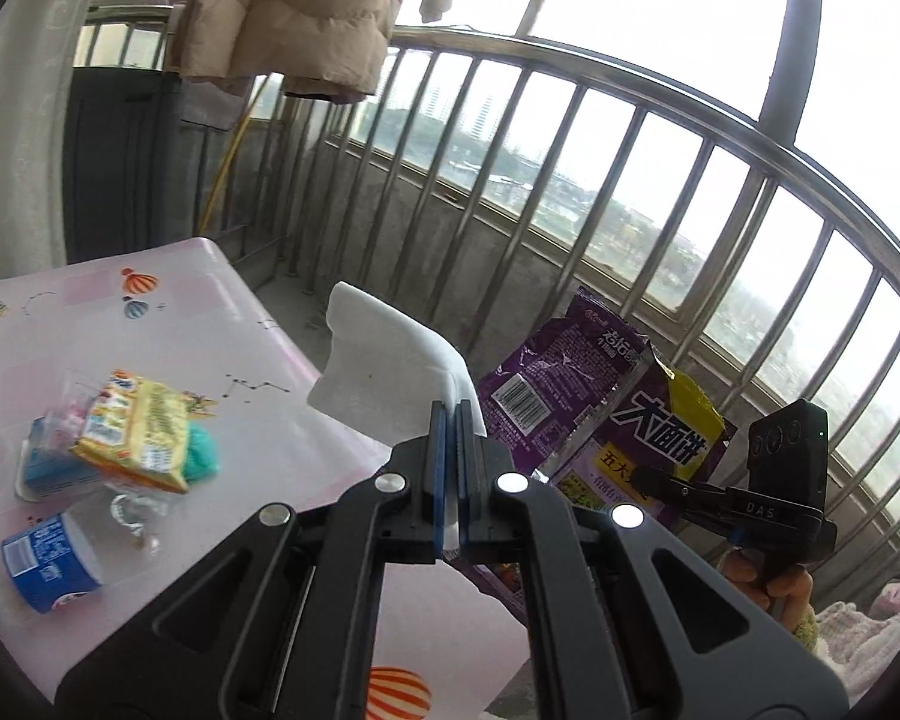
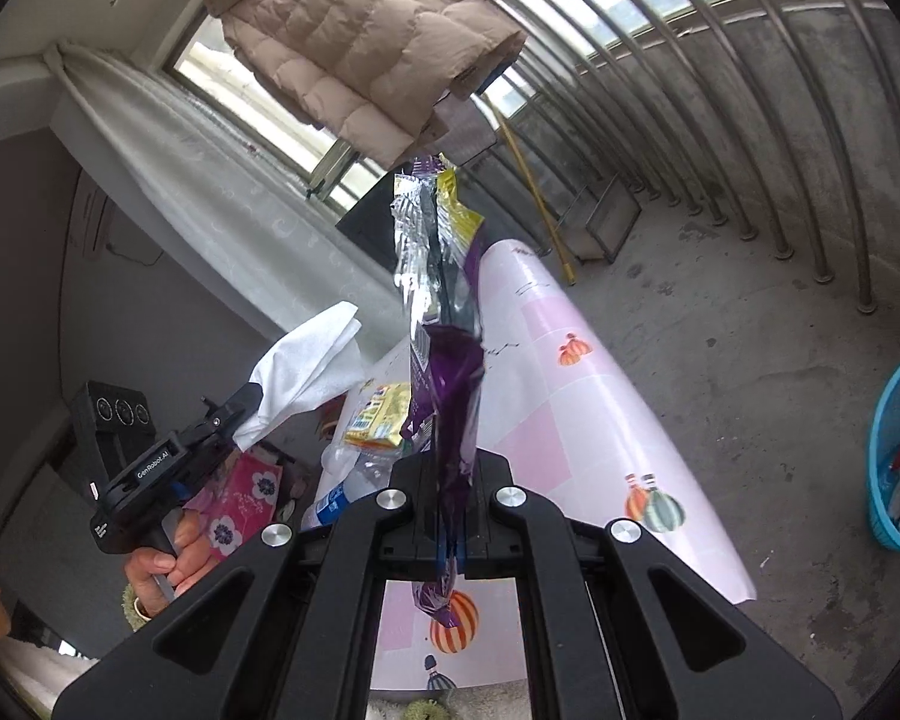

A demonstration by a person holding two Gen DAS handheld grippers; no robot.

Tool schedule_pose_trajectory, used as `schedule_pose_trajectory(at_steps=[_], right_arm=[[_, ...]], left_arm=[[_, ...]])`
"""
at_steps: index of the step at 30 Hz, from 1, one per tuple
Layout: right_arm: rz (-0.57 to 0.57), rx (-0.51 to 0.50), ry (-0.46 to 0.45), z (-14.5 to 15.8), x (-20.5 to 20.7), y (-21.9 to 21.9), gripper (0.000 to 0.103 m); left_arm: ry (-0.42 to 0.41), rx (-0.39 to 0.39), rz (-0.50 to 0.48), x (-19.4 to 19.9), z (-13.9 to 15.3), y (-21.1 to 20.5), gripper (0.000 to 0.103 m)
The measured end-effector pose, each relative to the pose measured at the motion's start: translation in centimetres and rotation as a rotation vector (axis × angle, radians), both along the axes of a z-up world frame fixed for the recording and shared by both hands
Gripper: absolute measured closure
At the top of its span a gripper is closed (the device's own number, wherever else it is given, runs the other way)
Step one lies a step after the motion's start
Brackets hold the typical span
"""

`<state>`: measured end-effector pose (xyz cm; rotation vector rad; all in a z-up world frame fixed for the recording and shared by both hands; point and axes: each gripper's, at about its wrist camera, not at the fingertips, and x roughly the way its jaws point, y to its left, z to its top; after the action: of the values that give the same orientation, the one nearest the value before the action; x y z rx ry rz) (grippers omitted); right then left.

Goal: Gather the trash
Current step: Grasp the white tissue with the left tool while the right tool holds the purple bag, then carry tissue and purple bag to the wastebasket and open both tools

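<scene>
My left gripper (image 1: 452, 420) is shut on a white tissue (image 1: 384, 372) and holds it up above the pink table (image 1: 294, 438). It also shows in the right wrist view (image 2: 252, 405) with the tissue (image 2: 306, 366). My right gripper (image 2: 450, 468) is shut on a purple and yellow snack wrapper (image 2: 444, 300), held upright in the air. The wrapper (image 1: 600, 408) and the right gripper (image 1: 660, 480) show at the right of the left wrist view. A yellow snack packet (image 1: 138, 429), a blue-labelled bottle (image 1: 36, 564) and clear plastic lie on the table.
A blue basket (image 2: 894, 450) with red wrappers stands on the concrete floor at the right. A metal railing (image 1: 630, 180) runs along the balcony. A beige down jacket (image 2: 360, 42) hangs overhead. A yellow-handled broom (image 2: 534, 192) leans at the back.
</scene>
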<state>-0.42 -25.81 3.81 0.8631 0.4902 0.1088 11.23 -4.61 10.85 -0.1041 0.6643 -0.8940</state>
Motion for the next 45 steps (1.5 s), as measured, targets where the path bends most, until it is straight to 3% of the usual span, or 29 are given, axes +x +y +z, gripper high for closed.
schedule_pose_trajectory(at_steps=[7, 12, 19, 27, 33, 38, 41, 43, 45], right_arm=[[-0.350, -0.104, 0.098, -0.1, -7.4, -5.3, 0.101], [-0.588, -0.172, 0.254, -2.7, -11.5, -8.6, 0.101], [-0.773, -0.174, 0.453, -9.6, -13.0, -13.4, 0.101], [-0.736, -0.282, 0.584, -18.7, -9.5, -18.1, 0.101], [-0.661, -0.329, 0.634, -25.1, -5.1, -21.3, 0.101], [-0.476, -0.409, 0.800, -30.9, -1.5, -22.6, 0.098], [-0.507, -0.382, 0.758, -30.3, -2.7, -23.3, 0.077], [-0.575, -0.356, 0.684, -29.1, -4.4, -23.6, 0.052], [-0.617, -0.298, 0.629, -28.5, -5.7, -24.1, 0.051]], left_arm=[[0.101, 0.011, -0.257, -0.2, -2.2, -11.7, 0.102], [0.154, 0.114, -0.423, -2.2, -5.3, -21.5, 0.102], [0.225, 0.343, -0.556, -5.0, -12.7, -33.4, 0.102], [0.261, 0.516, -0.590, -5.2, -19.9, -42.2, 0.102], [0.285, 0.574, -0.562, -3.5, -22.7, -43.5, 0.102], [0.313, 0.606, -0.553, -2.6, -24.5, -43.9, 0.102], [0.332, 0.608, -0.549, -2.1, -25.3, -43.9, 0.102], [0.341, 0.612, -0.545, -1.9, -25.9, -44.2, 0.102], [0.352, 0.625, -0.544, -1.7, -26.9, -45.0, 0.102]])
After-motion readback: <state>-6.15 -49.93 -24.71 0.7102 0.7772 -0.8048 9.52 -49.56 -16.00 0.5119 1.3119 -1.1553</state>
